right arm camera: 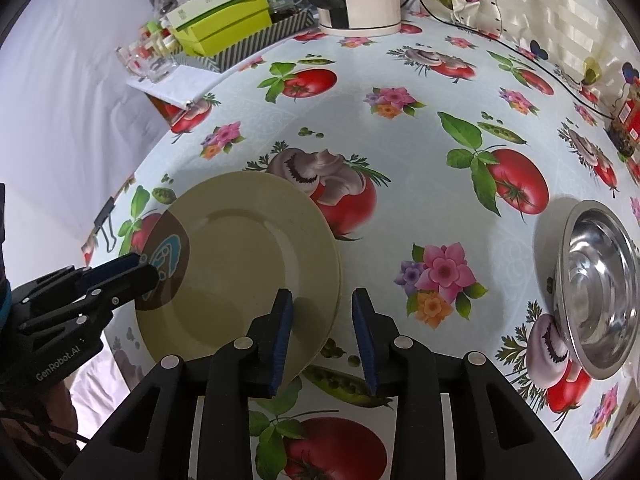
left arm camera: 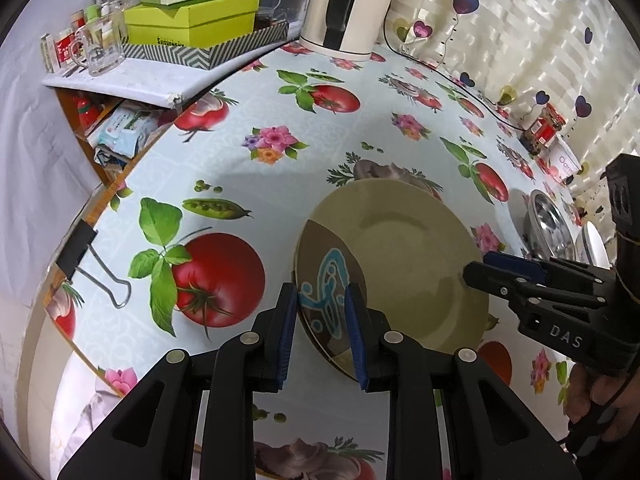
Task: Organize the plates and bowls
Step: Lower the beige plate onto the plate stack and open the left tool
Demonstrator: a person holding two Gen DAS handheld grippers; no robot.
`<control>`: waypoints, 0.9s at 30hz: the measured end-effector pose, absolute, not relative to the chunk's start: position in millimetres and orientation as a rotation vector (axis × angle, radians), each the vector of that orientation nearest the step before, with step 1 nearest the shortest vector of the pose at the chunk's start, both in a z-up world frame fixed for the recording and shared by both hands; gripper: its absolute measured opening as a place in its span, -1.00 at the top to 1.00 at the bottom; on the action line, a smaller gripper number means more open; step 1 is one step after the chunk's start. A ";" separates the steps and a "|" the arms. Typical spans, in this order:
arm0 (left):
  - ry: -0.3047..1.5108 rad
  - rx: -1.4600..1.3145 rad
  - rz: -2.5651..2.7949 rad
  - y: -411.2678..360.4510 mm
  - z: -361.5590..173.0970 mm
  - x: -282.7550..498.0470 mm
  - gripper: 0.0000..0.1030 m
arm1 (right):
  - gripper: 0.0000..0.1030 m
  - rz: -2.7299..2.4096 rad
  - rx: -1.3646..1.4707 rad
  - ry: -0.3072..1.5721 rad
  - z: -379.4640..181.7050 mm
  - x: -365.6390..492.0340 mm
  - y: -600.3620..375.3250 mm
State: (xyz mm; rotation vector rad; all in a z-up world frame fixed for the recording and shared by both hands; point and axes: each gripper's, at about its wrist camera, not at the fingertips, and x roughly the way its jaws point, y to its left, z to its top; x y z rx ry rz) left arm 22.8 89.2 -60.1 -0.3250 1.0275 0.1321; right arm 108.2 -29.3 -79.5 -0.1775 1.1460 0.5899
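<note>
A cream plate (left arm camera: 408, 264) (right arm camera: 248, 260) lies on top of a brown plate with a blue pattern (left arm camera: 322, 276) (right arm camera: 168, 248) on the flowered tablecloth. The brown plate sticks out at the stack's left side. My left gripper (left arm camera: 322, 332) (right arm camera: 144, 276) is open over that exposed brown rim, which shows between its blue pads. My right gripper (right arm camera: 322, 336) (left arm camera: 474, 274) is at the opposite side, open, straddling the cream plate's rim. One finger is over the plate, the other over the cloth. A steel bowl (right arm camera: 596, 292) (left arm camera: 548, 224) stands to the right.
A white kettle (left arm camera: 344, 8) with its cord stands at the back. Green boxes (left arm camera: 192, 20) and a glass mug (left arm camera: 100, 46) sit on a shelf at back left. A binder clip (left arm camera: 92, 264) grips the table's left edge. A jar (left arm camera: 544, 128) stands by the curtain.
</note>
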 end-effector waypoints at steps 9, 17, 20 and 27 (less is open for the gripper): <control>0.996 -0.306 0.116 80.0 -46.5 24.3 0.50 | 0.41 0.580 -0.158 1.084 -56.8 96.1 -45.1; 0.977 -0.283 0.066 62.8 -36.5 28.3 0.50 | 0.28 0.557 -0.144 1.003 -32.4 82.4 -63.0; 0.972 -0.275 0.048 56.4 -33.1 31.9 0.50 | 0.17 0.535 -0.144 0.979 -25.9 79.8 -70.4; 0.963 -0.258 -0.011 36.4 -26.0 41.9 0.50 | 0.15 0.494 -0.117 0.957 -18.8 74.9 -93.2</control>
